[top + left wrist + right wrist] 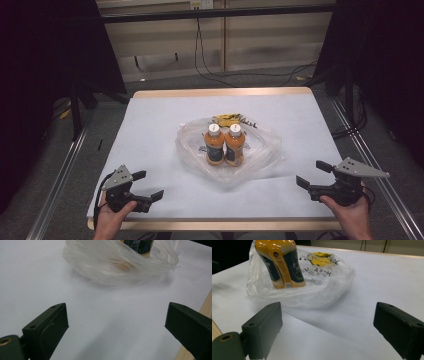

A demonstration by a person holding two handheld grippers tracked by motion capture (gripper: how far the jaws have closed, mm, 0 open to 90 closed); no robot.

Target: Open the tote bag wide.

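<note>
Your left gripper [148, 185] and right gripper [309, 173] sit spread, well apart from the bag [265, 150] (two bottles [225, 145] upright inside).

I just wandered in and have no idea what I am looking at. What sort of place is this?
Probably a lab or recording booth rather than a home or shop. A white-covered table stands between dark curtains, loose cables trail on the floor behind, and a person holds a left gripper and right gripper.
</note>
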